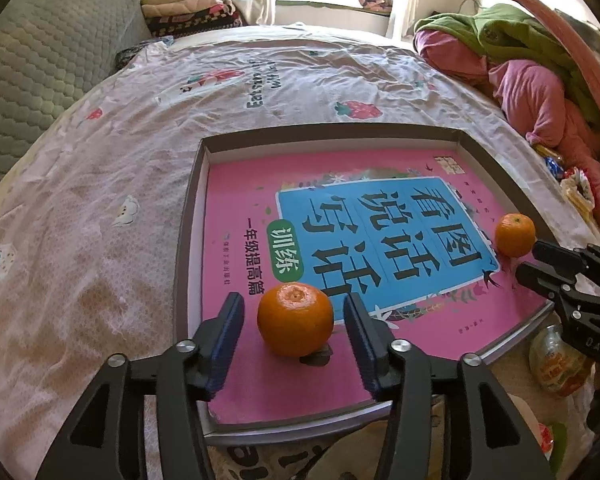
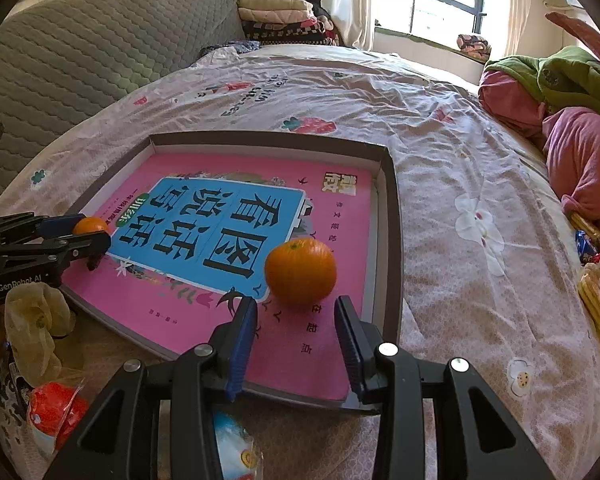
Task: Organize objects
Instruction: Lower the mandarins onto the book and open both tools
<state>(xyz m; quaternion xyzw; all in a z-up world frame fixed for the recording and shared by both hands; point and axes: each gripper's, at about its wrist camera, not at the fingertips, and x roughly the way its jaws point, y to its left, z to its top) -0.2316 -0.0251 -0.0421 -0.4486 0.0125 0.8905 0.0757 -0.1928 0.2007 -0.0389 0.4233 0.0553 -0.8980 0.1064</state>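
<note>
2 orange mandarins (image 1: pixel 295 319) (image 2: pixel 300 271) lie on a pink book (image 1: pixel 236 208) with a blue panel and black characters, in a grey-rimmed box (image 2: pixel 394 208). The pale pink sheet (image 1: pixel 112 152) bears strawberries and flowers.

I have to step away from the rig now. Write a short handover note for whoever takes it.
Left gripper: open, pads clear of the near orange between them.
Right gripper: open, empty, just short of the far orange.
Both oranges sit on the pink book in the box.
Done: both oranges in the box.
Left: snack packets on the bed by the box, if they belong in it.
</note>
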